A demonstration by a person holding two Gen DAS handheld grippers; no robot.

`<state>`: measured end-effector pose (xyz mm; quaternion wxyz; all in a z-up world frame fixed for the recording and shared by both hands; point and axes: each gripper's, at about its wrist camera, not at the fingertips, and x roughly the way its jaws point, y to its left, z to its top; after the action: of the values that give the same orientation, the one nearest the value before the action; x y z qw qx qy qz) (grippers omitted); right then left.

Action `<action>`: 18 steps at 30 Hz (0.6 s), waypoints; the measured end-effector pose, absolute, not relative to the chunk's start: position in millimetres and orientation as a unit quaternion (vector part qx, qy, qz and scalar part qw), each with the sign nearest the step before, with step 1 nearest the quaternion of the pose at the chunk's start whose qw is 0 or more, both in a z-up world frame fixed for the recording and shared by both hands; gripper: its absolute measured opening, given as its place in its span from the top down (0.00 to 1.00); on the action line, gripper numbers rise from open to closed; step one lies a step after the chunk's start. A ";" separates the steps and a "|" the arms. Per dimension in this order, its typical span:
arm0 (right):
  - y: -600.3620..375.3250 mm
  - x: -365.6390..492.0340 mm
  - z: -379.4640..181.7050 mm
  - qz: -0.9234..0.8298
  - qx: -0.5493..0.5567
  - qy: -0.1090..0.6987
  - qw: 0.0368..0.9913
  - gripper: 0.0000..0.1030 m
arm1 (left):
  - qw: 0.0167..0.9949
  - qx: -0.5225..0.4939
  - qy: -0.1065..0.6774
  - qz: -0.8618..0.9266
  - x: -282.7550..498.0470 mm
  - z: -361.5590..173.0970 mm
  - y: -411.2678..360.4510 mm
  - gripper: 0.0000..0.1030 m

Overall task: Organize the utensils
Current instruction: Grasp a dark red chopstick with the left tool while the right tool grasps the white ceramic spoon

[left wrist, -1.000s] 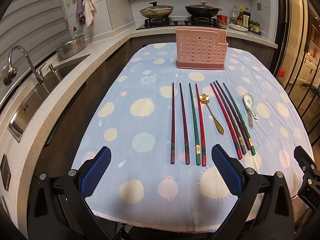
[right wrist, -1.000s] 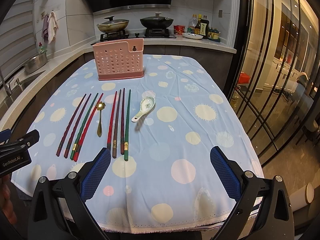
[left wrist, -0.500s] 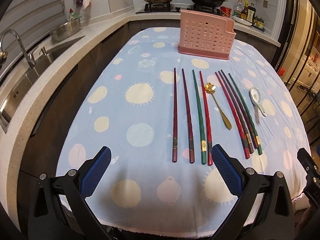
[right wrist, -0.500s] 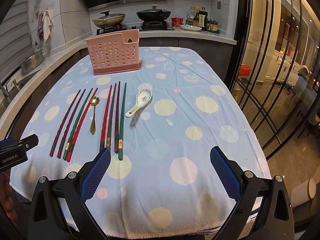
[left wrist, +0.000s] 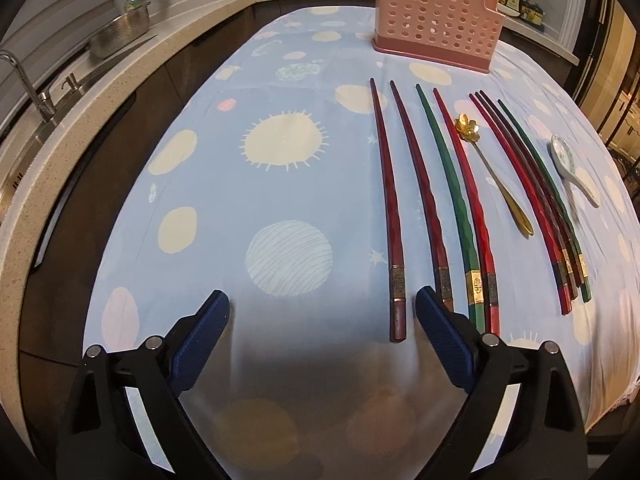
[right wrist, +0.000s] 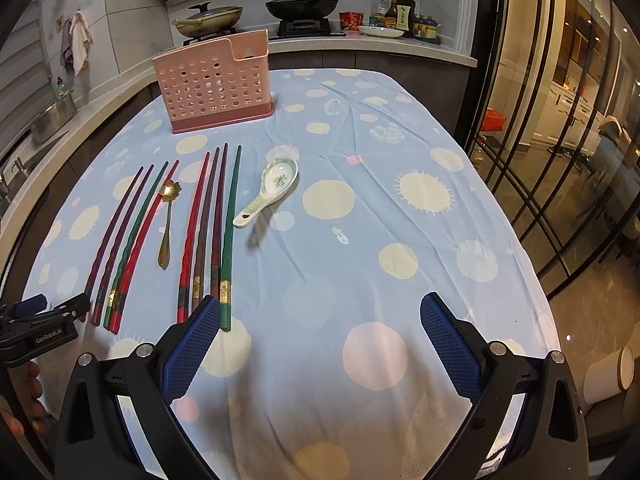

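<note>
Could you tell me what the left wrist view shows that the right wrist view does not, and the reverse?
Only the left wrist view: the sink tap on the side counter, and the left gripper from behind, its jaws closing with only the end of the leftmost chopstick between them, untouched.

Only the right wrist view: two pans on the stove, the glass doors, and the right gripper, open over bare cloth.

Both: the pink holder, eight chopsticks, the gold spoon, the ceramic spoon, the spotted tablecloth.
</note>
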<state>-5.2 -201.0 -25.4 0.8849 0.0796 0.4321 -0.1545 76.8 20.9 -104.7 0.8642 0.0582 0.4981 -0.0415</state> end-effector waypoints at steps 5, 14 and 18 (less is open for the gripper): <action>-203.5 3.2 -26.6 -0.149 0.090 0.434 0.884 0.13 | 0.863 0.042 0.500 -0.063 82.1 -105.0 22.6 0.36; -217.8 41.5 -18.9 -0.138 0.119 0.420 0.889 0.44 | 0.856 0.020 0.503 -0.115 88.3 -99.8 20.8 0.89; -220.7 68.9 -26.6 -0.113 0.145 0.431 0.883 0.60 | 0.851 0.010 0.508 -0.131 88.2 -100.8 19.8 0.92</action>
<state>68.9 -220.7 -26.6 0.8834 0.1453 0.4308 -0.1132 88.2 19.8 -100.8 0.8513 0.0097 0.5080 -0.1307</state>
